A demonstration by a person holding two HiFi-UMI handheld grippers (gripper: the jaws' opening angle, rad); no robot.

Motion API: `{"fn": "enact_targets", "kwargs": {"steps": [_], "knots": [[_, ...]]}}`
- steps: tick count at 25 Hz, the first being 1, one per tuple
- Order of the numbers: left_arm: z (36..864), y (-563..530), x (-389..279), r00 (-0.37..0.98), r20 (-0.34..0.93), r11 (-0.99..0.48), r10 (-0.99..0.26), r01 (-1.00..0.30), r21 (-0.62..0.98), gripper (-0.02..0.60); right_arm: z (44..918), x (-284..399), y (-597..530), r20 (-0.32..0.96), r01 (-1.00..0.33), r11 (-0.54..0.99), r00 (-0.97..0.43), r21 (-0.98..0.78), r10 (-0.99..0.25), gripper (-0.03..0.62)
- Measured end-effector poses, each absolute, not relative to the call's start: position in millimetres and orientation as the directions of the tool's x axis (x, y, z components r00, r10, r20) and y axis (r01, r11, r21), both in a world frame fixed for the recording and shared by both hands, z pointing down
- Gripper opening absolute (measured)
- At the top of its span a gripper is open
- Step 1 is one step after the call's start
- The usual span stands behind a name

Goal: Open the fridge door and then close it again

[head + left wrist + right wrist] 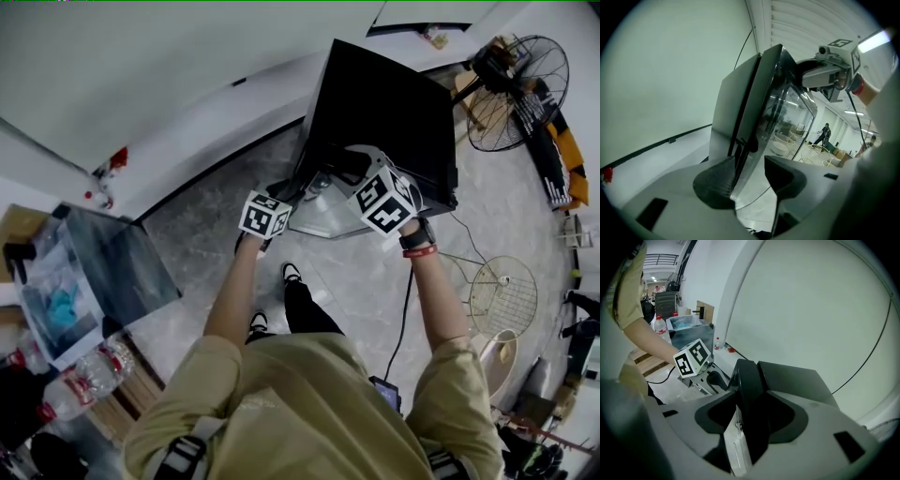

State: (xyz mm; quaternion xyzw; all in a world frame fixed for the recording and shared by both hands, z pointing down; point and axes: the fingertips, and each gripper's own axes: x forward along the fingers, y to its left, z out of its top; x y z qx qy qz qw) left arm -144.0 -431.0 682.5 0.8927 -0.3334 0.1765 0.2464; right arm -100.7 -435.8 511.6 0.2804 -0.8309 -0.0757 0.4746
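Two grippers: were at the fridge door [748, 375].
Right gripper [752, 401]: clamped its top edge.
Left gripper [746, 164]: jaws wide, astride, pressed nothing.
Risk: smooth edge might have slipped free.

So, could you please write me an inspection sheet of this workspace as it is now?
Surface: pale tiled floor.
Job's things: black fridge; fridge door ajar.
Clutter: water bottles, floor fan, loose fan guard.
Grippers: left gripper open, gripping nothing; right gripper closed on the door's top edge.
Cables: black cable beside the right forearm.
Surroundings: white wall behind the fridge.
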Motion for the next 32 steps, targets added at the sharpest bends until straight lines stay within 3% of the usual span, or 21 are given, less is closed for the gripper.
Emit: {"fn": "enact_targets", "kwargs": {"steps": [6, 15, 32], "knots": [[687.1, -439.7, -141.8, 0.709, 0.485, -0.703, -0.513, -0.670, 0.236, 0.136, 511.1, -102.4, -436.5, 0.743, -0.384, 0.836, -0.403, 0.392, -0.534, 0.216], [683.2, -436.7, -133.2, 0.713, 0.568, -0.826, -0.410, -0.555, 0.099, 0.114, 511.5, -99.8, -436.7, 0.773, -0.359, 0.856, -0.391, 0.372, -0.499, 0.210], [685.2, -432.5, -134.6, 0.658, 0.568, -0.762, -0.494, -0.643, 0.082, 0.110, 514.3, -99.1, -432.9, 0.765, -0.391, 0.841, -0.383, 0.374, -0.518, 0.209]]}}
